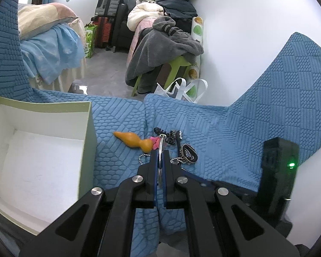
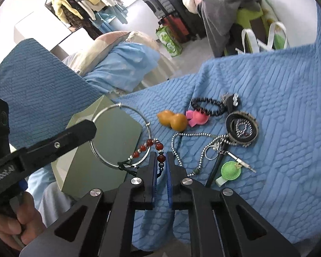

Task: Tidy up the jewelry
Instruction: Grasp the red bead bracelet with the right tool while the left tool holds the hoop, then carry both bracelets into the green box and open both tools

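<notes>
My left gripper (image 1: pixel 160 153) is shut on a silver bangle (image 1: pixel 160 150), held edge-on above the blue sofa cover; in the right wrist view the bangle (image 2: pixel 100 153) is a wide ring held by the left gripper's finger (image 2: pixel 83 128). My right gripper (image 2: pixel 161 155) is shut on a red bead bracelet (image 2: pixel 160 146). An open green box (image 1: pixel 86 115) with a white inside stands at left. Jewelry lies on the cover: an orange gourd (image 2: pixel 172 120), a pink piece (image 2: pixel 196 116), a black bracelet (image 2: pixel 206 107), a bead chain (image 2: pixel 201 136), a dark band (image 2: pixel 241 128).
A green round piece (image 2: pixel 230 170) and a thin pin lie at right of the pile. The right gripper's body (image 1: pixel 278 167) with a green light shows at right. Beyond the sofa are a bed, suitcases, a clothes-laden green stool and a white bag.
</notes>
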Available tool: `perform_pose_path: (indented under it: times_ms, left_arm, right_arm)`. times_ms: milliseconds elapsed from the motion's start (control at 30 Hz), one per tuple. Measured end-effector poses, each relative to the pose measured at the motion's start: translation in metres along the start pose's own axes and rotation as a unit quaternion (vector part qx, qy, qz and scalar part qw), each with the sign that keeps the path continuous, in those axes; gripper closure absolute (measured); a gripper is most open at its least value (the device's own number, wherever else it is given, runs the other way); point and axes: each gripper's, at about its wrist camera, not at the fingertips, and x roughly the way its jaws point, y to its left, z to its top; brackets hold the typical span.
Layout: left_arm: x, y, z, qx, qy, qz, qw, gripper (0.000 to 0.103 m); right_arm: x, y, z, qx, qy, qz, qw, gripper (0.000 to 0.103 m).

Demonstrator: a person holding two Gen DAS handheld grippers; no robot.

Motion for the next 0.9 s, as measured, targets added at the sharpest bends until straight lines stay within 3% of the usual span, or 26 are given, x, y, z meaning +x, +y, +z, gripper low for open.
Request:
perform_pose_path:
  times_ms: [500,900]
  left_arm:
    - [-0.036,0.009,0.012,0.012,-0.015,0.014,0.9997,0.1]
    - [-0.12,0.042,0.071,0.038,-0.063,0.051,0.996,0.1]
  right_arm:
    - [-0.055,0.077,0.027,-0.042,-0.067,-0.012,0.997,0.097]
    - [-0.088,0.147,0.07,-0.089,-0.076,-0.021,0.993,0.097]
